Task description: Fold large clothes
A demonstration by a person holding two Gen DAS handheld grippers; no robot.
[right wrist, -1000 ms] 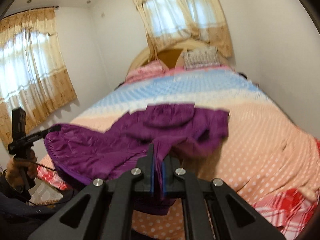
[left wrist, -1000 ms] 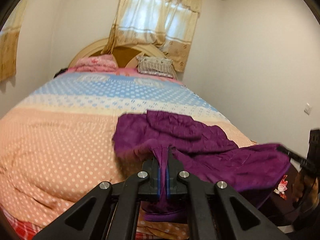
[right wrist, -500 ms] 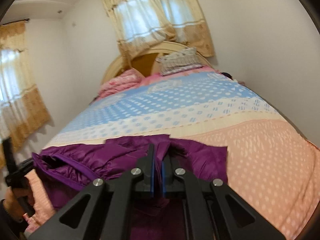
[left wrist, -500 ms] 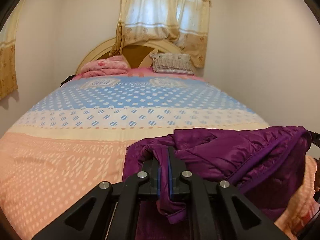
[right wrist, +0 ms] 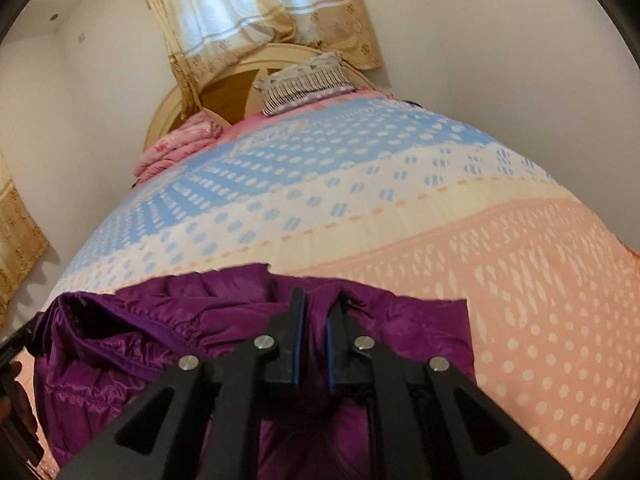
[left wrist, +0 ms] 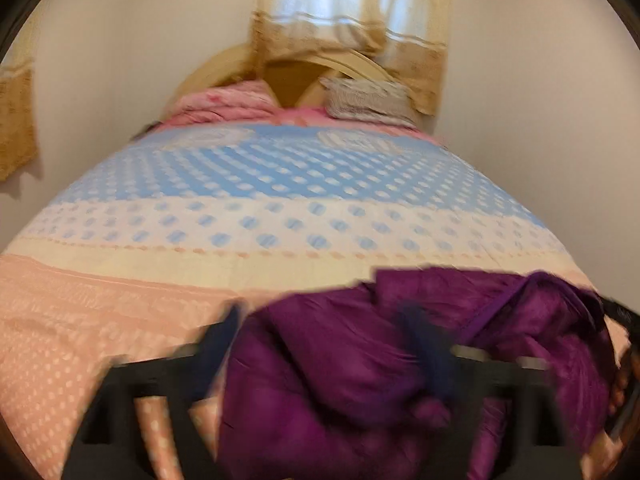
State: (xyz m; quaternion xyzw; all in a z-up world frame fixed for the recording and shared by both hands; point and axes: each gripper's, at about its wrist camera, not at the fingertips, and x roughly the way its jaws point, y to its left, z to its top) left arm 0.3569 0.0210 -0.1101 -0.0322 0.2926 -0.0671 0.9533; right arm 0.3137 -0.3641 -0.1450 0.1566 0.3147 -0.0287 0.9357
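A purple puffer jacket [left wrist: 328, 376] lies bunched on the peach near end of the bed [left wrist: 280, 184]. My left gripper [left wrist: 320, 338] is blurred, and its jaws are opening wide. The jacket lies between its fingers [left wrist: 220, 340], and the pads stand clear of it. My right gripper [right wrist: 316, 320] hovers over the jacket [right wrist: 160, 352] with its jaws opening. A narrow gap shows between the blue pads [right wrist: 298, 344], with purple fabric in it. The other gripper [right wrist: 12, 344] and a hand show at the left edge of the right wrist view.
The bed cover [right wrist: 520, 280] runs from peach through cream to blue with dots. A folded pink blanket [left wrist: 228, 100] and a grey pillow [left wrist: 368, 96] lie by the curved headboard [right wrist: 224, 92]. White walls flank the bed, and curtains [right wrist: 240, 12] hang behind it.
Both grippers carried the jacket forward and down onto the bed. The left jaws sprang wide and let the fabric go. The right jaws parted slightly.
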